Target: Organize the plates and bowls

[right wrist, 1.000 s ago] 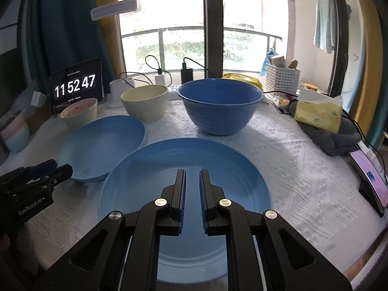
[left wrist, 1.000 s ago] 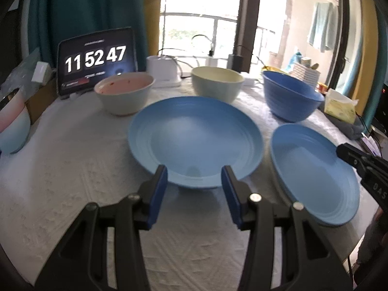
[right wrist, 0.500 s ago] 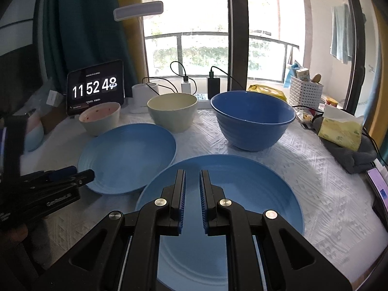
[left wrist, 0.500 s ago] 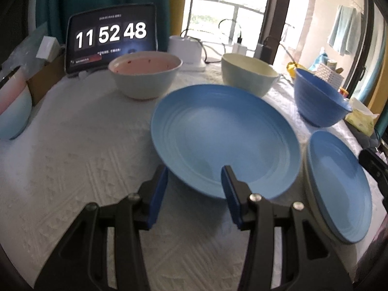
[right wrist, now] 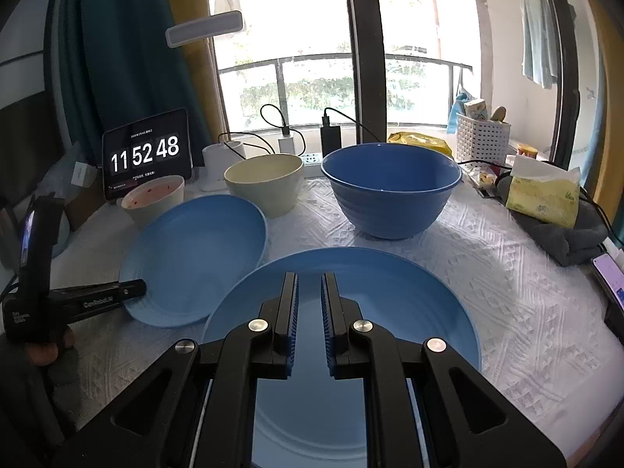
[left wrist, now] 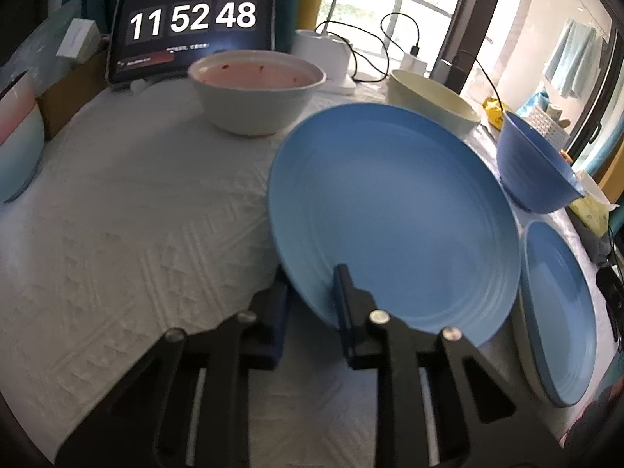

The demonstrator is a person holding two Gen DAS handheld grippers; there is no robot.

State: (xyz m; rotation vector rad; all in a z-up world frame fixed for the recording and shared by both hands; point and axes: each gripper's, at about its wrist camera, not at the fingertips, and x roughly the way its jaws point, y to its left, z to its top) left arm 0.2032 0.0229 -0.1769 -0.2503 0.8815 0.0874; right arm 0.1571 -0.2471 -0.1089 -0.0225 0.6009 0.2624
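My left gripper (left wrist: 312, 292) is shut on the near rim of a light blue plate (left wrist: 390, 218), one finger under it and one on top; the plate is tilted up off the white tablecloth. It also shows in the right wrist view (right wrist: 195, 261), with the left gripper (right wrist: 132, 292) at its edge. A second blue plate (left wrist: 557, 312) lies to the right, also in the right wrist view (right wrist: 409, 288). My right gripper (right wrist: 309, 284) hovers over that plate, jaws nearly closed and empty.
At the back stand a pink-lined white bowl (left wrist: 257, 93), a cream bowl (left wrist: 429, 97) and a big blue bowl (right wrist: 390, 191). A pastel bowl (left wrist: 15, 148) sits at far left. A clock tablet (left wrist: 191, 23), chargers, a tissue pack (right wrist: 542, 191) and a phone (right wrist: 608, 277) line the edges.
My left gripper closed on the left plate's rim and tilted it up, rolling to the right. The right gripper rose slightly over the second plate, jaws unchanged.
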